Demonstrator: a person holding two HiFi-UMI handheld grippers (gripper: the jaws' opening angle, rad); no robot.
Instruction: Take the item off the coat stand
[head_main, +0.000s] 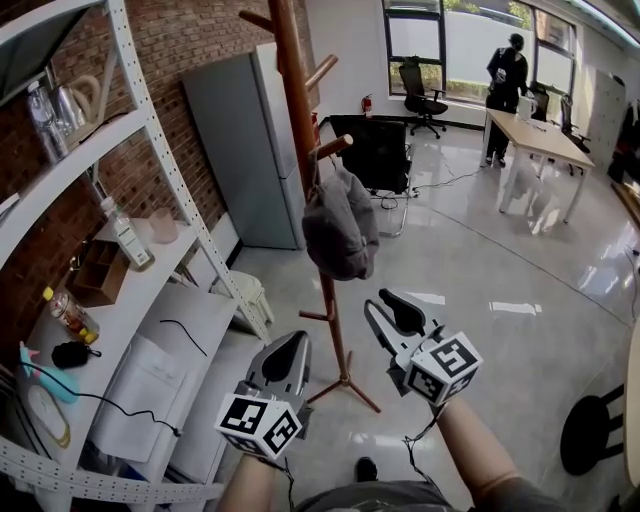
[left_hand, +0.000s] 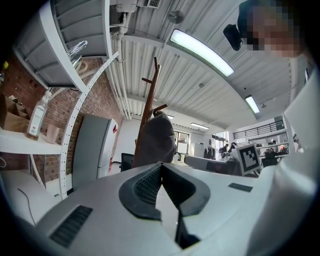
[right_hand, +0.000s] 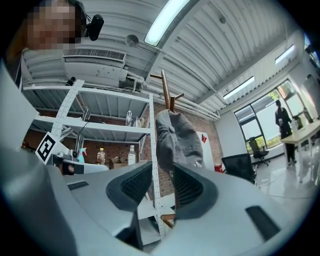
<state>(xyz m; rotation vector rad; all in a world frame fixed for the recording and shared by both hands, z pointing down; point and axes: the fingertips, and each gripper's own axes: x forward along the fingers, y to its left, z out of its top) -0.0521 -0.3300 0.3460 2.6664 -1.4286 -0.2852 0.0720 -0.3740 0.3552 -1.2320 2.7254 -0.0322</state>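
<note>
Item one, a tall brown wooden coat stand (head_main: 292, 120), upright on the glossy grey floor (head_main: 480, 300). Item two, a soft grey fabric cap (head_main: 341, 228), hanging from a side peg of that stand, ahead of me and apart from both grippers. Items three and four: my left gripper (head_main: 297, 340), jaws pressed together on nothing, and my right gripper (head_main: 376, 300), jaws spread and empty.

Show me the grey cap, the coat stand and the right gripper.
grey cap (head_main: 341, 235), head view, its crown.
coat stand (head_main: 291, 80), head view, its pole.
right gripper (head_main: 377, 300), head view, between its fingertips.
</note>
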